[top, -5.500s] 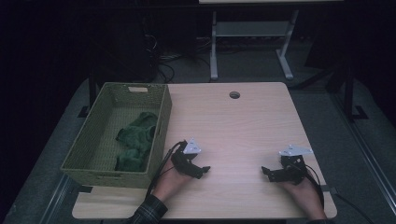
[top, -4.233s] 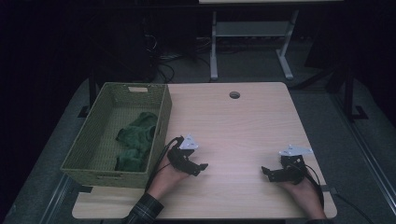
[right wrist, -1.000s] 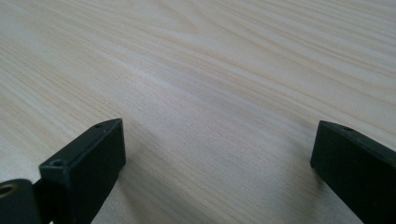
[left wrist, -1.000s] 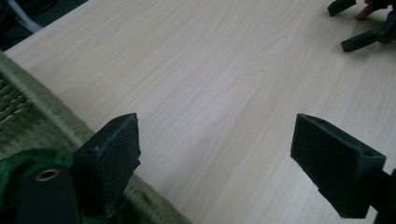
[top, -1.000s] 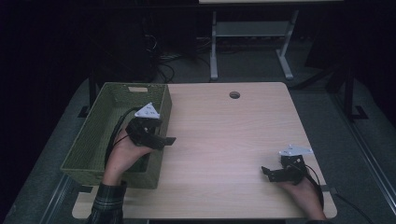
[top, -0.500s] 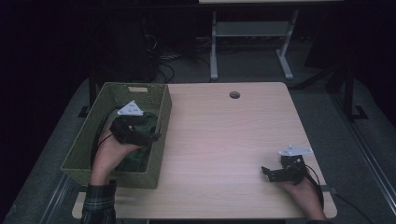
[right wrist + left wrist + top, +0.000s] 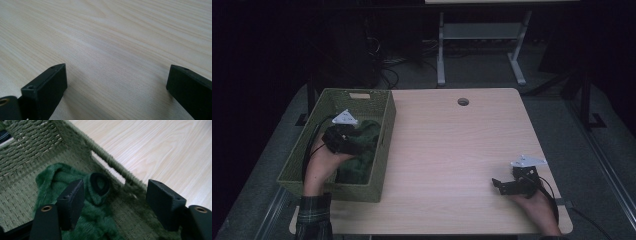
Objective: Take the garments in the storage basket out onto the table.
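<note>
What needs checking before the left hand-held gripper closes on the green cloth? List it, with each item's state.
1. Left hand-held gripper inside the woven basket: ok.
2. Green cloth between its jaws: ok. The jaws have just been closing, but the pads do not press on it yet.
3. Basket wall clear of the jaws: not ok, one jaw sits close against the wall.
4. Cloth free of snags on the weave: cannot tell.
5. Right hand-held gripper open over the bare table, out of the way: ok.
</note>
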The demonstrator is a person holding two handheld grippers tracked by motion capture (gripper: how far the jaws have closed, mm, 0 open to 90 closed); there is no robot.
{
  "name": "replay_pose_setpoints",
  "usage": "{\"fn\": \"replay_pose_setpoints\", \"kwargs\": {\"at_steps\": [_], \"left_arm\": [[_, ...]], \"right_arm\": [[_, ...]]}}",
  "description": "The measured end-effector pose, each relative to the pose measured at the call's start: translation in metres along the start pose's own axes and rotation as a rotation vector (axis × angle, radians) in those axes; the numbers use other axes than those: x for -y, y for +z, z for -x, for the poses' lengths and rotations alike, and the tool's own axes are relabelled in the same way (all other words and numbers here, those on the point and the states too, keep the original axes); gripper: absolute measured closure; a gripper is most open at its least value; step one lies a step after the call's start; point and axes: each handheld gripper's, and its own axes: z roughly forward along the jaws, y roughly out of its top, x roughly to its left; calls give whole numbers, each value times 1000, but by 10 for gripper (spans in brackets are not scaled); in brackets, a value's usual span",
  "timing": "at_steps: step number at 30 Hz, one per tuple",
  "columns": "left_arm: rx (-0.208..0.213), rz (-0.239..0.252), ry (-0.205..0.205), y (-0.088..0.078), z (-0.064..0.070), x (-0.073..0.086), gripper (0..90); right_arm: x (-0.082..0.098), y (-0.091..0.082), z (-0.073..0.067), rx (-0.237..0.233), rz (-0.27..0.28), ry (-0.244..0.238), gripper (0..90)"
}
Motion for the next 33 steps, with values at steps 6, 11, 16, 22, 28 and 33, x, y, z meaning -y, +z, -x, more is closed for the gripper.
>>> {"fn": "replay_pose_setpoints", "kwargs": {"at_steps": [6,11,16,22,28,33], "left_arm": [[-19,-34,-22,8,-10,10,355],[-34,-66,-40,12,-19,19,384],[-39,-91,-49,15,-25,26,388],[-45,-129,-48,19,-29,34,385],[-31,-164,-43,23,-30,40,374],[-23,-184,-34,27,-28,41,374]], "right_arm": [[0,0,0,0,0,0,29],[0,0,0,0,0,-1,29],[0,0,0,0,0,-1,29],[0,0,0,0,0,-1,29],[0,0,0,0,0,-1,29],[0,0,0,0,0,-1,29]]}}
